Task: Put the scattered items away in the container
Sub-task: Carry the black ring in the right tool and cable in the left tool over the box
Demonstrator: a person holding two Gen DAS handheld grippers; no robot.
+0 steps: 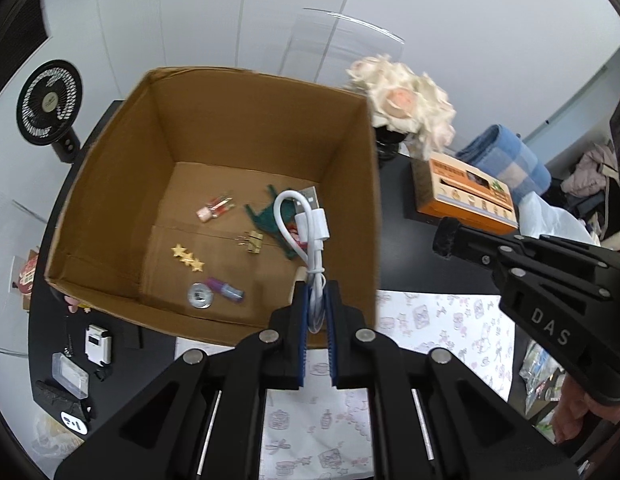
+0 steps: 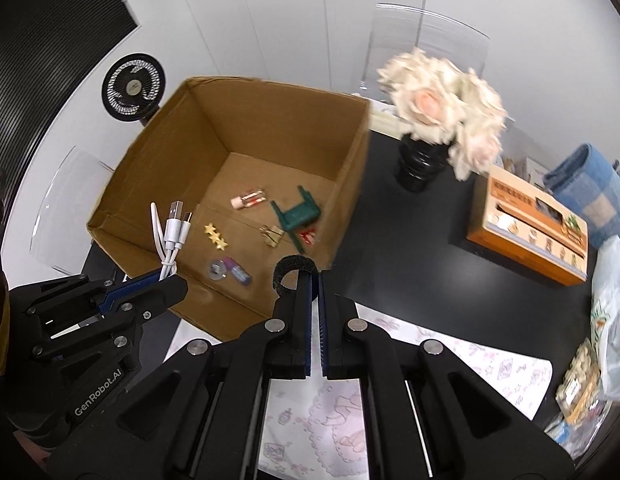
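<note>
Over an open cardboard box, the left gripper pinches a bundled white cable between its blue pads, plugs pointing up above the box's near wall. Beside it, the right gripper has its fingers nearly together on a black loop, apparently a hair tie, near the box's corner. Already on the box floor: a star clip, a coin-like disc, a purple tube and a green toy chair.
</note>
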